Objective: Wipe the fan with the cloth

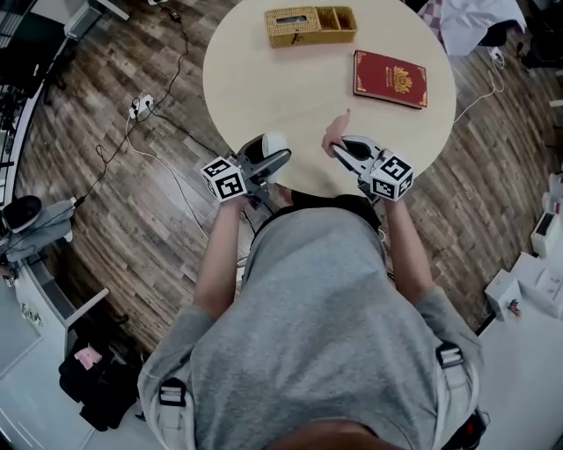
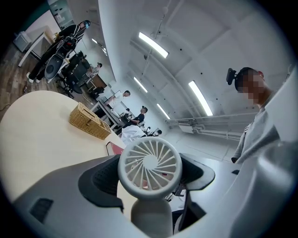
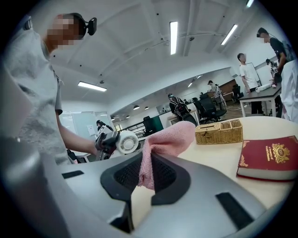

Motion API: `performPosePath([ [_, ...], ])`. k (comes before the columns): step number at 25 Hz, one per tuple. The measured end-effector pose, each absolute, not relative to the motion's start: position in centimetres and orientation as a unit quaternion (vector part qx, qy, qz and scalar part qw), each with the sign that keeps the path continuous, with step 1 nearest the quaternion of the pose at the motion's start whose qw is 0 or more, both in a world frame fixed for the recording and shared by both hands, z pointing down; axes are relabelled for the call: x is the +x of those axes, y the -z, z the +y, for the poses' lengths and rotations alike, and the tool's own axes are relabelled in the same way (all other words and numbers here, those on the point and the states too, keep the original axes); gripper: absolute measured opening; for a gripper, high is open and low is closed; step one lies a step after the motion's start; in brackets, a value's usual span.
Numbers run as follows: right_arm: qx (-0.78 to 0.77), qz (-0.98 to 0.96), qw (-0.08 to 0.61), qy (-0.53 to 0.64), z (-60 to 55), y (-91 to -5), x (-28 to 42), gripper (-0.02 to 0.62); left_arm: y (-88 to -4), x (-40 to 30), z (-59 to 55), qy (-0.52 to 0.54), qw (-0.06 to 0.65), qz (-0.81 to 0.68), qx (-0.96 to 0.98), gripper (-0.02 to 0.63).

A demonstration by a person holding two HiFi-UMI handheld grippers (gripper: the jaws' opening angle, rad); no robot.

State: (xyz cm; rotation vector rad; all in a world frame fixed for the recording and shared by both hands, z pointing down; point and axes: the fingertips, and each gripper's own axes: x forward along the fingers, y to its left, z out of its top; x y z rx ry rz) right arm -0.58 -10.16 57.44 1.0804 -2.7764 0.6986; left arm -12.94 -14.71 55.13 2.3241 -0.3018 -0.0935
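Readying to wipe: left gripper (image 1: 266,162) jaws pinch fan (image 2: 150,167), right gripper (image 1: 349,155) jaws pinch cloth (image 3: 164,138); next, cloth likely must meet fan.

- A round, pale table (image 1: 264,79) stood on a floor (image 1: 114,220) of dark wood planks.
- On its far side lay a wicker basket (image 1: 310,25), with a red book (image 1: 391,79) to the right of it.
- Left of the table, a white power strip (image 1: 141,106) lay on the floor with cables trailing from it.
- The ceiling (image 2: 209,51) was white and lit by long strip lights (image 2: 152,44).
- Far off stood a white desk (image 3: 265,95) and black office chairs (image 3: 208,108), with several people among them.
- White furniture (image 1: 528,290) lined the right edge.
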Motion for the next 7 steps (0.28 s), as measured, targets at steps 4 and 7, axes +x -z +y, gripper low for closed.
performPosePath([
  [4, 0.357, -0.906, 0.045, -0.223, -9.87, -57.12, -1.05, 0.040, -55.11, -13.37, -14.20, 0.036, 0.389, -0.115, 0.913, 0.383],
  [7, 0.359, -0.906, 0.045, -0.220, -9.68, -56.79, -1.19, 0.040, -55.01, -13.49, -13.81, 0.033, 0.393, -0.117, 0.911, 0.383],
])
